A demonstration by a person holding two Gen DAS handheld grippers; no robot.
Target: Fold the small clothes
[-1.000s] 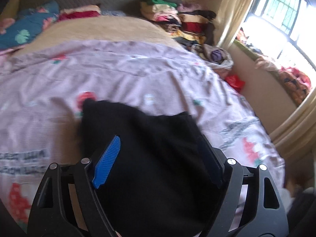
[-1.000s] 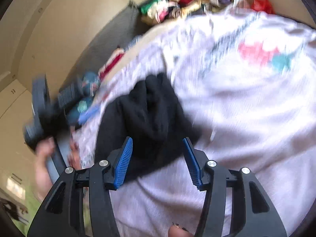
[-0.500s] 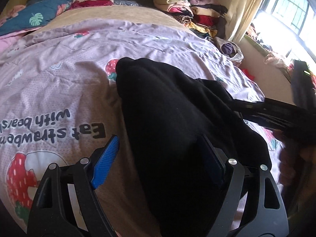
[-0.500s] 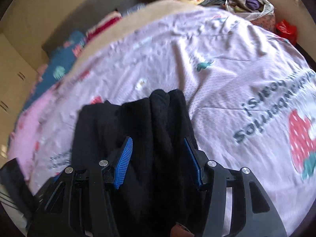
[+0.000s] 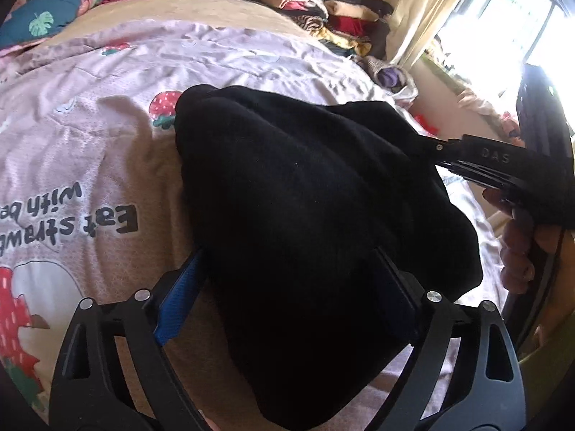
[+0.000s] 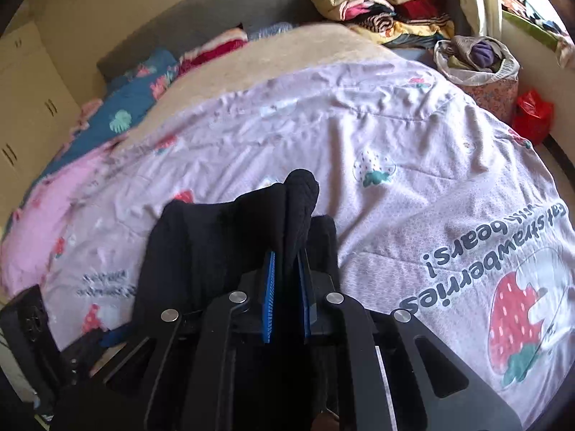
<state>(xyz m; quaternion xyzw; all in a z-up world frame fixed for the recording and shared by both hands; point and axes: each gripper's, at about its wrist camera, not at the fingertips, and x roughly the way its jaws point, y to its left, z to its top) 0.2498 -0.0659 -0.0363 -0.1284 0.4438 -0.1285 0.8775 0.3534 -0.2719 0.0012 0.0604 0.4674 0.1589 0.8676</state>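
The black garment (image 5: 316, 215) lies bunched on the quilt (image 5: 107, 136) that covers the bed, near the person's end of it, humped up rather than flat. One ridge of it stands up between the blue pads of the right hand-held gripper (image 6: 286, 287), whose jaws are closing on that fold and already pinch it narrowly. The left hand-held gripper (image 5: 287, 294) straddles the near part of the cloth with its jaws opening wide; the fabric sits between the fingers, but the pads do not look to be pressing on it.

The step in hand appears to be getting a firm hold so the piece can be spread before folding. To do that well, the right grip should take an edge or corner, not a thick gather from the middle; from these views I cannot tell which it has, since the cloth is dark and its hems do not show. If it is a mid-body pinch, lifting will only raise a lump.

The left one would do best to find the matching edge on its own side and close on a thin layer, so that the two can draw apart and pull the cloth taut and flat on the quilt. Soft knit like this slips and sags, so slow, level pulls suit it.

The stacked clothes (image 6: 381, 3) at the head of the bed lie well apart from the work.
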